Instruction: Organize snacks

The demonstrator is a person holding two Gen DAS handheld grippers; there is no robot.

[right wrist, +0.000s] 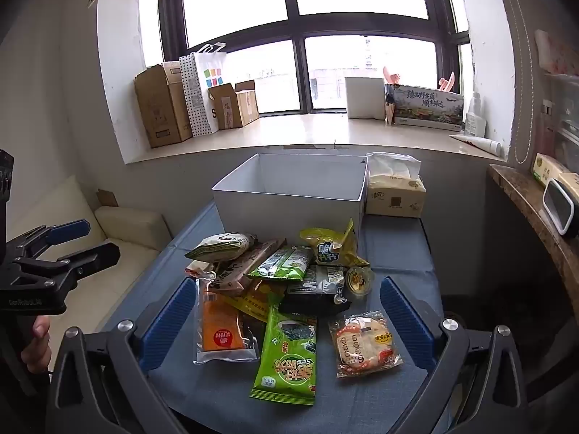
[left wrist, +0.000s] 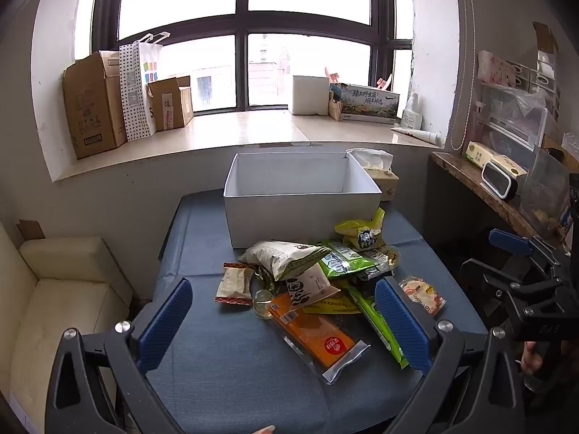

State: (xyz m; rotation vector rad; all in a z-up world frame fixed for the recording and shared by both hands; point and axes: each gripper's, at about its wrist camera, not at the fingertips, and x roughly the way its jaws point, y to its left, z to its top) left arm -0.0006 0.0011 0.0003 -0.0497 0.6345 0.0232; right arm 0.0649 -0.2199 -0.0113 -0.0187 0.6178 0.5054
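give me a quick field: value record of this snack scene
surface: blue table
container: white box, open top, behind the pile; inside not visible
snacks: loose pile in front of box, none held
nearest packs: green packet, round cake pack, orange pack
beside box: tissue pack, to its right
left gripper: open
right gripper: open

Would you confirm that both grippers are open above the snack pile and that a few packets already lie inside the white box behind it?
Not quite: the white box shows no packets inside in either wrist view, though its floor is hidden. The snack pile lies on the blue table before it. The left gripper and right gripper are open, as said.
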